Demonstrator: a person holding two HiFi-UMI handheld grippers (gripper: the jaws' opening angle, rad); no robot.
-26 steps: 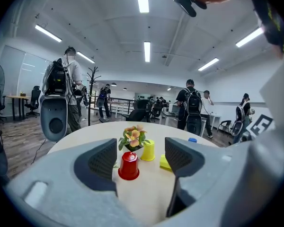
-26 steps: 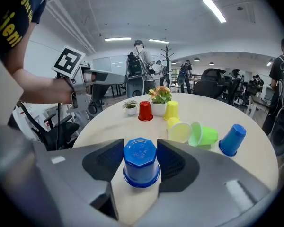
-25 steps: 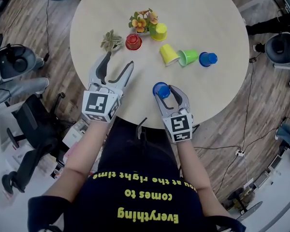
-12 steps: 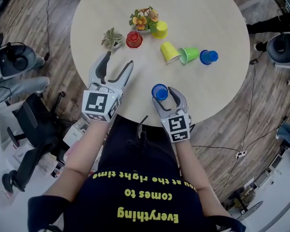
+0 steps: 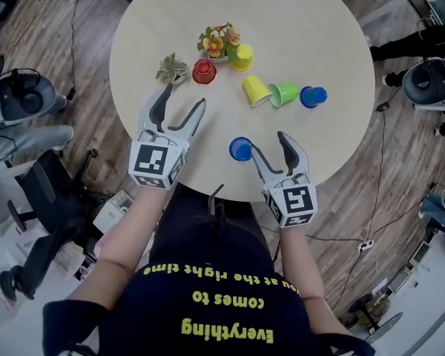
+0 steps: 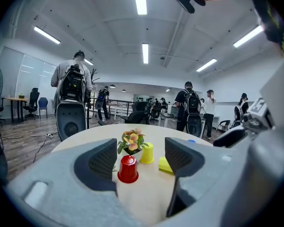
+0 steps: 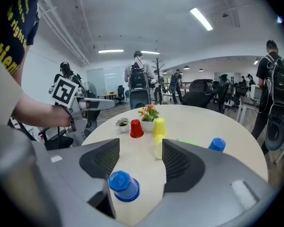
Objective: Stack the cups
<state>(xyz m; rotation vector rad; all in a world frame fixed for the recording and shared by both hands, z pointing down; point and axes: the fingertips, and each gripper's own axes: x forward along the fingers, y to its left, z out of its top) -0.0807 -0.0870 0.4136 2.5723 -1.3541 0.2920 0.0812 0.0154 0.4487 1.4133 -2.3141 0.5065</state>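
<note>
Near blue cup [image 5: 240, 149] stands mouth-down, axis upright — right claw [image 5: 267, 142] beside it, jaws just spread, nothing between; left claw [image 5: 182, 96] gapes empty.

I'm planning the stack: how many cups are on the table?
6: red cup by the small plant, yellow cup by the flowers, tipped yellow cup, green cup and blue cup in a row, second blue cup by the right tongs. None looks hidden.

Blue cup [image 5: 240, 149], second blue cup [image 5: 312, 96], green cup [image 5: 284, 93], yellow cup [image 5: 256, 90], second yellow cup [image 5: 242, 56], red cup [image 5: 205, 71]. Table [image 5: 319, 35] pale tan. Flowers [image 5: 216, 39] orange.
</note>
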